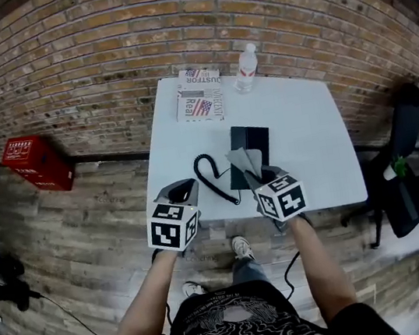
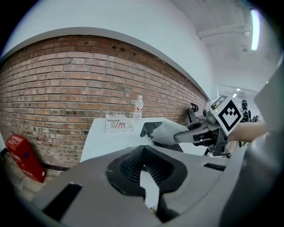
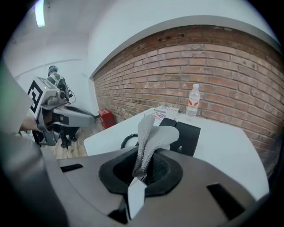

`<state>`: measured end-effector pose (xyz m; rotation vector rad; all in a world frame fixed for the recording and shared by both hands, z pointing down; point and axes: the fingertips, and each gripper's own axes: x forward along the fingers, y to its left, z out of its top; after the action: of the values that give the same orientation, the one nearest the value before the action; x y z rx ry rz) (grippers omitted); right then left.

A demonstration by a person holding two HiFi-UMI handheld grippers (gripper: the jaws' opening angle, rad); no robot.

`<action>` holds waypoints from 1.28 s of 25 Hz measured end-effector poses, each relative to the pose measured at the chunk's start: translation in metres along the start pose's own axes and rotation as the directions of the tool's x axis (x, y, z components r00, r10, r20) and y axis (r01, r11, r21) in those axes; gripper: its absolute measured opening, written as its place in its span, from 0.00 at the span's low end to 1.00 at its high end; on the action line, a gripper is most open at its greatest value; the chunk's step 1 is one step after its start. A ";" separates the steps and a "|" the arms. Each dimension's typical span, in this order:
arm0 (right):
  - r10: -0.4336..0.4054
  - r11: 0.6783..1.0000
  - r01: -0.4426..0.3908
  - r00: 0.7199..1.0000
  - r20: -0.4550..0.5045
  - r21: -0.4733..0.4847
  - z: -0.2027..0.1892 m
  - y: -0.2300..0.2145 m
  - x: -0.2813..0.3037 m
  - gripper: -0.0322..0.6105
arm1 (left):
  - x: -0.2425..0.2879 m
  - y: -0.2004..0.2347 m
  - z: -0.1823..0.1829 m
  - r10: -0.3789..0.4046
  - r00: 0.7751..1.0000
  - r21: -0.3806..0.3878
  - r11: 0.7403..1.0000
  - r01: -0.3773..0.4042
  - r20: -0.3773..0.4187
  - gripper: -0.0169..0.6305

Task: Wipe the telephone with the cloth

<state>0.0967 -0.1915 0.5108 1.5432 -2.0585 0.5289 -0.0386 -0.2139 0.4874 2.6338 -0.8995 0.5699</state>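
A black telephone (image 1: 251,148) lies flat on the white table (image 1: 309,147), and its coiled cord (image 1: 209,175) loops off its left side. My right gripper (image 1: 259,178) hovers over the phone's near end, shut on a grey cloth (image 1: 243,160) that stands up out of its jaws. In the right gripper view the cloth (image 3: 152,138) rises in front of the telephone (image 3: 185,134). My left gripper (image 1: 184,190) is at the table's near edge, left of the cord, jaws together with nothing between them. The left gripper view shows the cloth (image 2: 165,133) held beside the telephone (image 2: 148,128).
A printed box (image 1: 199,94) and a plastic water bottle (image 1: 246,68) stand at the table's far edge against the brick wall. A red crate (image 1: 37,162) sits on the floor to the left. A black office chair (image 1: 407,147) is at the right.
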 end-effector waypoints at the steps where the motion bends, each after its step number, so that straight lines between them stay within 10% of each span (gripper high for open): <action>1: -0.004 1.000 0.004 1.000 0.011 -0.002 0.006 -0.005 -0.003 0.07 | 0.003 -0.001 0.002 -0.001 1.000 -0.002 1.000 0.001 0.000 0.04; 16: -0.024 0.995 0.031 0.997 0.074 -0.095 0.081 -0.094 0.005 0.07 | 0.049 0.006 0.024 0.042 0.999 -0.045 0.998 -0.041 0.004 0.04; 32: 0.133 0.981 -0.152 0.979 -0.158 -0.117 0.074 -0.125 0.067 0.07 | 0.071 0.027 0.040 0.095 0.995 -0.074 0.993 -0.094 0.010 0.04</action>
<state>0.1890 -0.3211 0.4934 1.2507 -2.0550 0.5362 0.0066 -0.2872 0.4886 2.5440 -1.0333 0.5314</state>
